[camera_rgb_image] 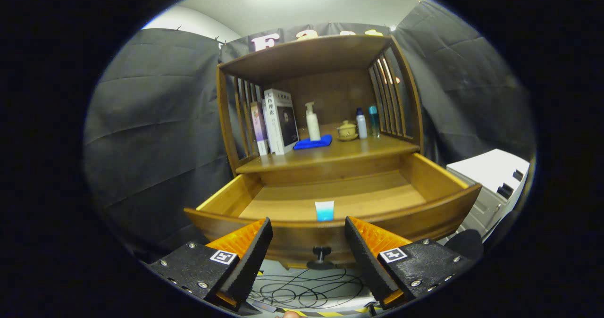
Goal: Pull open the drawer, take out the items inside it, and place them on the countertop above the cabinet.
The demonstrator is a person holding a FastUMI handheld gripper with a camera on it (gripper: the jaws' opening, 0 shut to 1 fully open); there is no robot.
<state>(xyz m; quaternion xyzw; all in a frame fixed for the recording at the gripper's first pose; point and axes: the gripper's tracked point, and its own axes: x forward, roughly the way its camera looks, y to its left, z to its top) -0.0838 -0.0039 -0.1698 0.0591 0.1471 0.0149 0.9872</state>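
White book (282,127) spine — Chinese characters, unreadable here.

Hidden behind the drawer (330,200) front: lower part of the small blue cup (324,211). Unreadable at this size: book (281,120) cover print. Open fingers (257,242) cut off at their bases.

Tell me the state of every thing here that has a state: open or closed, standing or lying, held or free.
Drawer: pulled open.
Small cup: upright in the drawer, near its front wall, free.
Gripper: open, holding nothing, fingers before the drawer front.
Books: standing on the countertop.
Blue cloth: lying folded.
Pump bottle: upright.
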